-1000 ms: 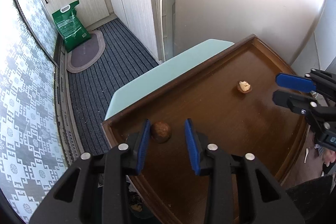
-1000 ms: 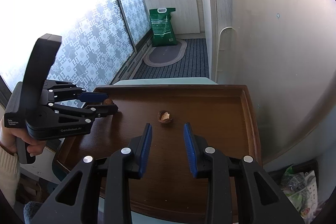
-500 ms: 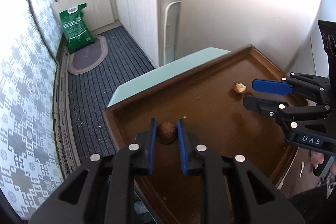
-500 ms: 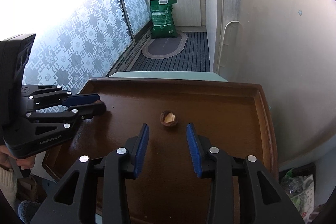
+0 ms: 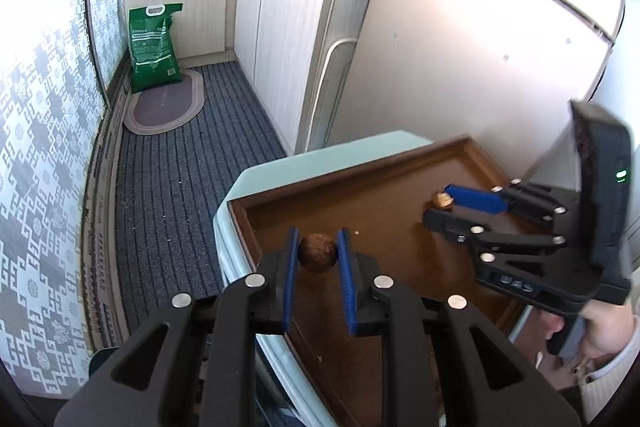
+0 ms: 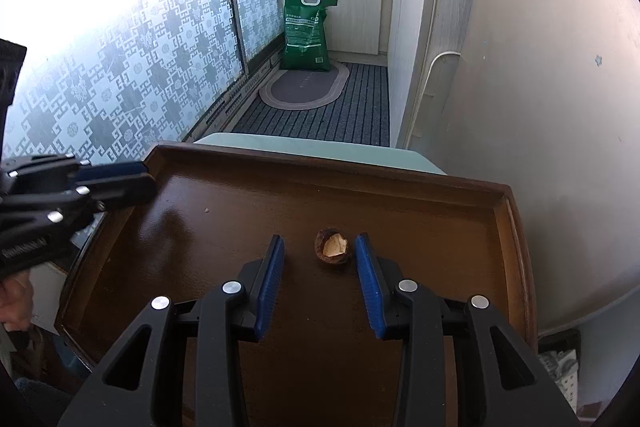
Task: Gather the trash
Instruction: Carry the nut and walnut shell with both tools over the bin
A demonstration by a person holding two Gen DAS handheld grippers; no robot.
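Observation:
My left gripper (image 5: 318, 251) is shut on a round brown nut shell (image 5: 318, 251) and holds it above the left corner of the dark wooden tray (image 5: 384, 195). A cracked nut shell with a pale inside (image 6: 331, 245) lies on the tray (image 6: 400, 195), between the tips of my open right gripper (image 6: 319, 251) and close to the right pad. In the left wrist view the right gripper (image 5: 444, 205) reaches in from the right, with the cracked shell (image 5: 442, 199) at its tips. The left gripper (image 6: 140, 177) shows at the tray's left edge in the right wrist view.
The tray rests on a pale green surface (image 6: 304, 141) against a white wall. A green bag (image 5: 154, 43) and an oval mat (image 5: 164, 107) lie on the striped floor by white cabinets (image 5: 280, 7). A small crumb (image 6: 206, 209) sits on the tray.
My left gripper closed on the round shell and lifted it off the tray toward the left corner. My right gripper moved forward until the cracked shell sits between its open fingers.

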